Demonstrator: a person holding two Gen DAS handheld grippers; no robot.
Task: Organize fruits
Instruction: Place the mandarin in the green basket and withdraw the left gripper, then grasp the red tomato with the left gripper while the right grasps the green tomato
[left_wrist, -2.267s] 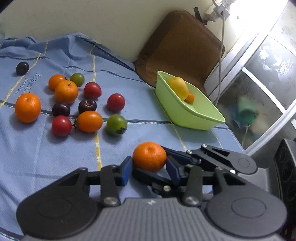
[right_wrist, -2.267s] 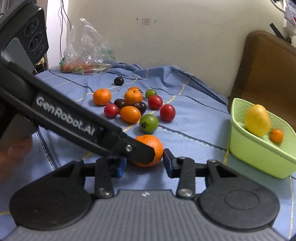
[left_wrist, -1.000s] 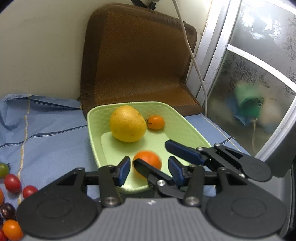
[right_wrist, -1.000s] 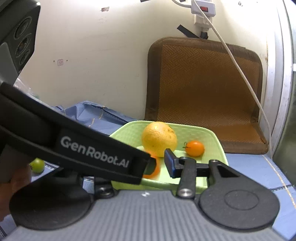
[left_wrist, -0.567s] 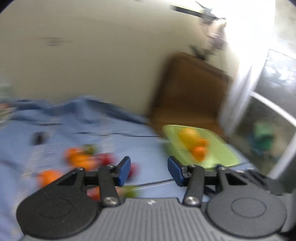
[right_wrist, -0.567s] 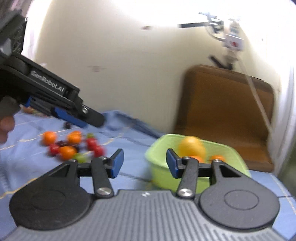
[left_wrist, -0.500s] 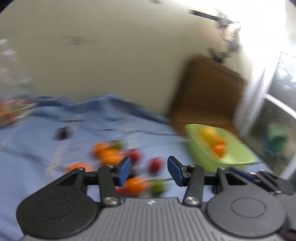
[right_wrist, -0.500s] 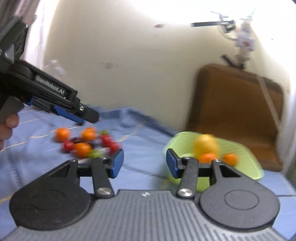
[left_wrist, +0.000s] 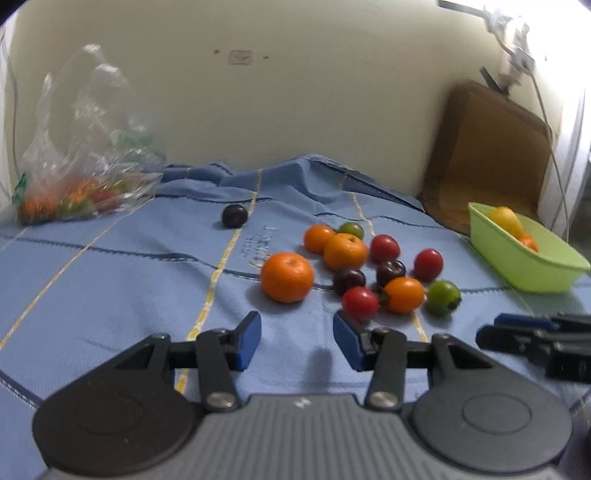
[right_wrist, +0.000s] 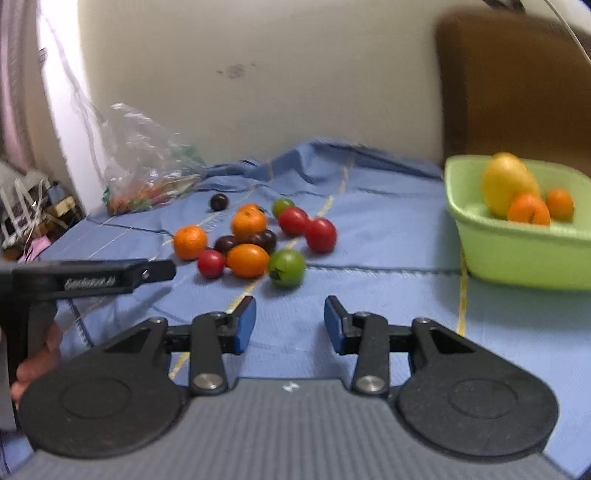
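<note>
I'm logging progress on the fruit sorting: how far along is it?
Done: three fruits sit in the green bin: a yellow one and two orange ones. In hand: nothing; the left gripper and right gripper have empty jaws. Left: the fruit cluster and a lone dark fruit on the blue cloth.

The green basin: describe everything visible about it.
The basin is a light green, smooth-walled rectangular tub, plastic by its look, with flared sides and a rolled rim. It sits upright on the blue cloth, in front of a brown mat by the wall. Inside lie a large yellow fruit, a tangerine and a small orange tomato. Neither gripper touches it.
</note>
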